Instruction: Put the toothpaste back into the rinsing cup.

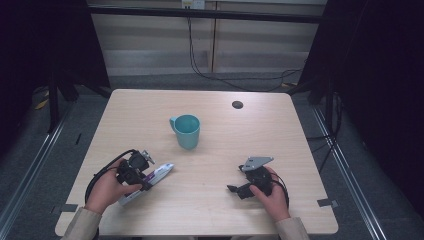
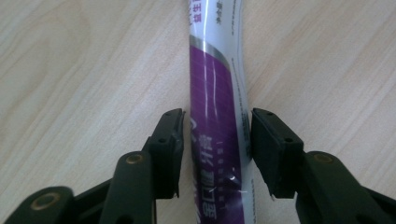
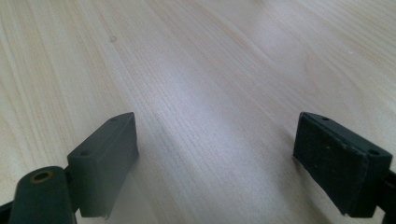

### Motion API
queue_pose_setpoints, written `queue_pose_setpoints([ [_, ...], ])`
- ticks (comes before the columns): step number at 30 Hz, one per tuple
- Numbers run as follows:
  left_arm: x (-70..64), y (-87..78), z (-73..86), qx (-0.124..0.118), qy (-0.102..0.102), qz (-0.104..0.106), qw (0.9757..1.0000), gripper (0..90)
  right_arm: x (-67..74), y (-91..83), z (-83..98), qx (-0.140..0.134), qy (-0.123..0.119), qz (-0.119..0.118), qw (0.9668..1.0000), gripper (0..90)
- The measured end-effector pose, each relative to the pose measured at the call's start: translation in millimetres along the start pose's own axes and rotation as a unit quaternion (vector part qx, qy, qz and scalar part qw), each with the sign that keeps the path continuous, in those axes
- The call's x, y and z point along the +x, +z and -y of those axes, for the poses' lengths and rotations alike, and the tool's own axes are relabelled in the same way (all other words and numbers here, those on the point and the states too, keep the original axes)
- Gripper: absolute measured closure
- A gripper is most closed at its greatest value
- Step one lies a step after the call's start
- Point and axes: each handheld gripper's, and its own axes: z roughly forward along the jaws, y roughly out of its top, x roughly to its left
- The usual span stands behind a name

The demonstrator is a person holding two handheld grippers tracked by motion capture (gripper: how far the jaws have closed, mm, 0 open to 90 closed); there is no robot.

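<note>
Here, purple tube (image 2: 217,116) between left tongs (image 2: 215,144), pads flanking, barely apart, unclamped

On the pale wooden table (image 1: 210,200), the left gripper (image 1: 141,172) sits over a purple-and-white squeeze tube (image 1: 159,173) lying flat near the front left; the right gripper (image 1: 240,189) rests on bare wood well apart, behind them a teal ceramic mug (image 1: 187,131) stands upright
</note>
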Motion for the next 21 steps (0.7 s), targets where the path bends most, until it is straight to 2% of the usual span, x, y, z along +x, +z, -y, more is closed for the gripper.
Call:
queue_pose_setpoints([
  [10, -2.9, 4.7, -5.6, 0.024, 0.006, -0.005, 0.9997, 60.8, 0.0, 0.0, 0.0, 0.0, 0.0, 0.0, 1.0, 13.0],
  [13, -4.8, 4.3, -7.1, 0.03, 0.012, -0.008, 0.9994, 65.1, 0.0, 0.0, 0.0, 0.0, 0.0, 0.0, 1.0, 13.0],
  [15, -6.2, 4.0, -6.4, 0.027, 0.02, -0.006, 0.9994, 69.9, 0.0, 0.0, 0.0, 0.0, 0.0, 0.0, 1.0, 13.0],
  [21, -7.5, 2.0, -2.3, 0.018, 0.02, -0.001, 0.9996, 71.9, 0.0, 0.0, 0.0, 0.0, 0.0, 0.0, 1.0, 13.0],
])
